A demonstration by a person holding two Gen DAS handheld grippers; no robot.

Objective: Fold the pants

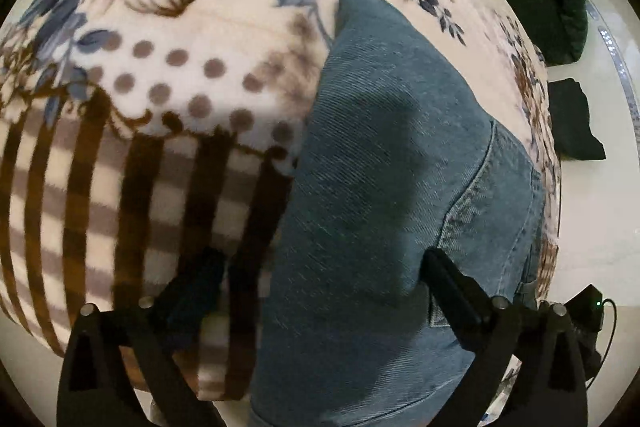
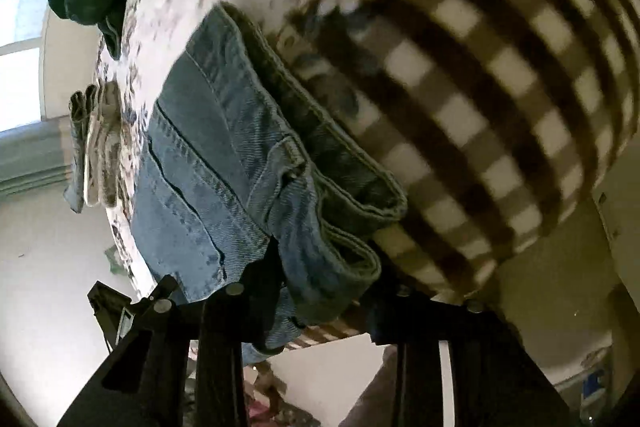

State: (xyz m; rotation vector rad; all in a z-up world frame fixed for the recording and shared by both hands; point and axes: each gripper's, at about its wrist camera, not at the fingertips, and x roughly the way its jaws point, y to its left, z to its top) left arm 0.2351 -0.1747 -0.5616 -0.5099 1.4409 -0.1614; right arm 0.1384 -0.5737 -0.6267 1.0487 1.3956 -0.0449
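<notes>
You had the jeans [image 1: 384,187] lying on the patterned blanket [image 1: 168,87], running from the lower centre of the left wrist frame toward its upper middle, with a pocket seam at centre right. Your left gripper [image 1: 324,283] was spread wide, one finger over the blanket and the other resting on denim, grasping nothing. In the right wrist frame the waistband or hem edges sat at lower centre, stacked and unevenly aligned. Your right gripper [image 2: 320,291] appeared parted, but cloth hid the fingertips, so I could not tell whether it gripped. Risk noted: the layers could slip apart on lifting, and the blanket could be pinched along with the denim.
</notes>
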